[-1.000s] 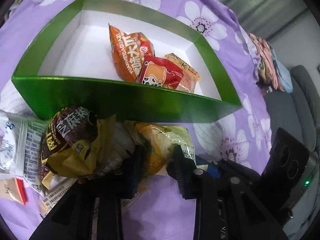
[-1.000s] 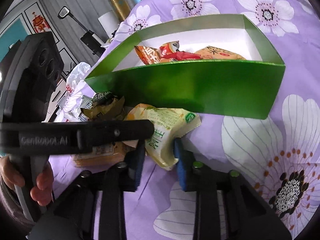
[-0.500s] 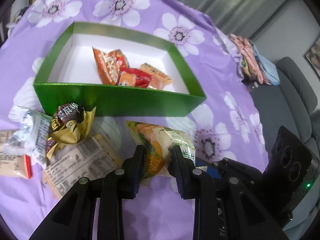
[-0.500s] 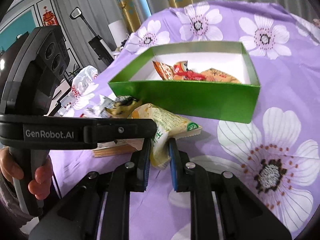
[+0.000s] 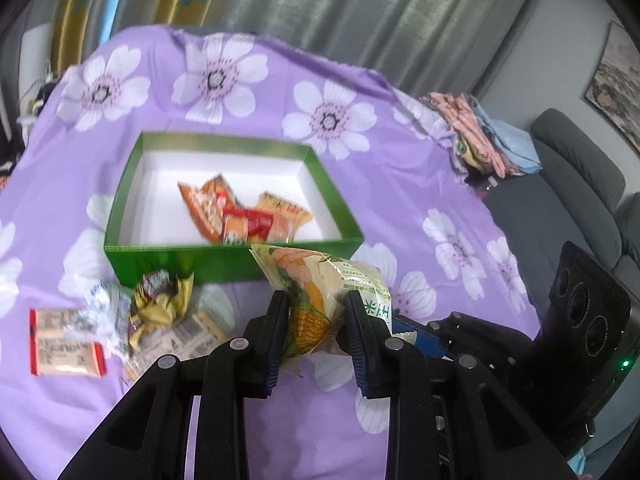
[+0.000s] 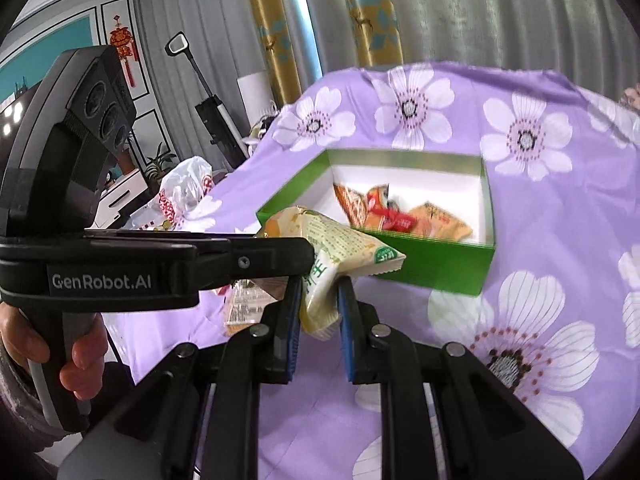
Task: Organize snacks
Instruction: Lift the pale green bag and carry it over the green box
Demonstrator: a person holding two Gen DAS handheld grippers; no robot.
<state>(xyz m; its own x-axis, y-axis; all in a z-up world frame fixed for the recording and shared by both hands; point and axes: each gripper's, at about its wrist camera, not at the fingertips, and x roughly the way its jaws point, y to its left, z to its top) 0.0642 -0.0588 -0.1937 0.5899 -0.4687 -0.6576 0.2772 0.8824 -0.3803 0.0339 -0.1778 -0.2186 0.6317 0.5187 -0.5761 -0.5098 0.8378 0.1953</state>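
Both grippers hold one corn snack packet [image 5: 320, 296] [image 6: 332, 256], yellow and green, lifted above the purple flowered cloth in front of the green box [image 5: 168, 256] [image 6: 448, 270]. My left gripper [image 5: 316, 304] is shut on the packet's near end. My right gripper [image 6: 319, 284] is shut on its other end, and the left gripper's body crosses the right wrist view from the left. The box holds three orange and red snack packets [image 5: 240, 212] [image 6: 396, 220]. Loose snacks [image 5: 160, 308] lie on the cloth left of the held packet.
A red-edged packet [image 5: 64, 336] lies at the far left. Folded cloths [image 5: 480, 136] sit at the table's right edge, with a grey sofa [image 5: 576, 184] beyond. A white plastic bag [image 6: 184, 192] rests at the table's left edge. A person's hand [image 6: 52, 344] grips the left handle.
Both grippers have risen and pulled back from the box, lifting the corn packet off the cloth. The right gripper's jaws closed tighter on it. The loose snacks stayed on the cloth.
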